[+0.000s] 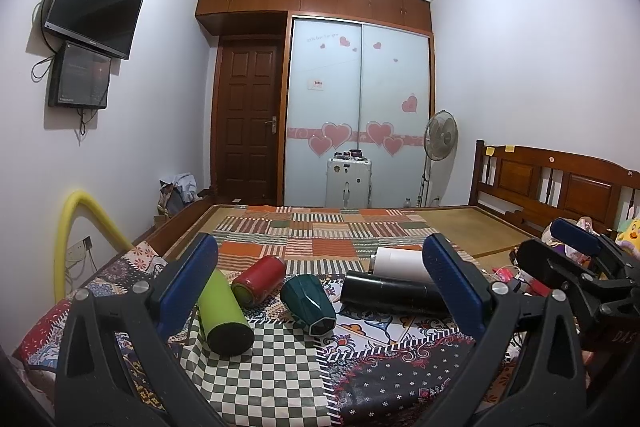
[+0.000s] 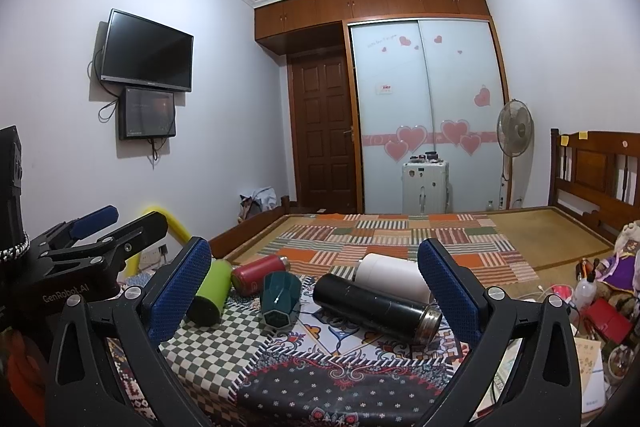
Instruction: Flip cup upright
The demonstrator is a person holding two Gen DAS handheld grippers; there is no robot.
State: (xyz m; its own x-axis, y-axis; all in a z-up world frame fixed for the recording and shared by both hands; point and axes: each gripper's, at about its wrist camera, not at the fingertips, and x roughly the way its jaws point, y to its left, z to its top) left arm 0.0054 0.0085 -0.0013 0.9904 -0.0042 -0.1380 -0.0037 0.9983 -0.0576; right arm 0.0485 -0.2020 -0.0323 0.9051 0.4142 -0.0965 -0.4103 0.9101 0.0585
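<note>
Several cups lie on their sides on the patterned cloth of the bed: a lime green cup (image 1: 224,311) (image 2: 210,291), a red cup (image 1: 260,279) (image 2: 258,273), a dark teal faceted cup (image 1: 310,305) (image 2: 280,299), a black flask (image 1: 392,293) (image 2: 376,303) and a white cup (image 1: 400,263) (image 2: 390,273). My left gripper (image 1: 332,291) is open and empty, just short of the cups. My right gripper (image 2: 316,291) is open and empty, also just short of them. Each gripper shows in the other's view: the right one (image 1: 576,259), the left one (image 2: 100,231).
The bed (image 1: 448,223) stretches back to a wardrobe, a door, a white suitcase (image 1: 347,183) and a standing fan (image 1: 440,143). A wooden headboard (image 1: 560,187) is at right, with toys and clutter (image 2: 600,291) beside it. A yellow tube (image 1: 76,227) arcs at left.
</note>
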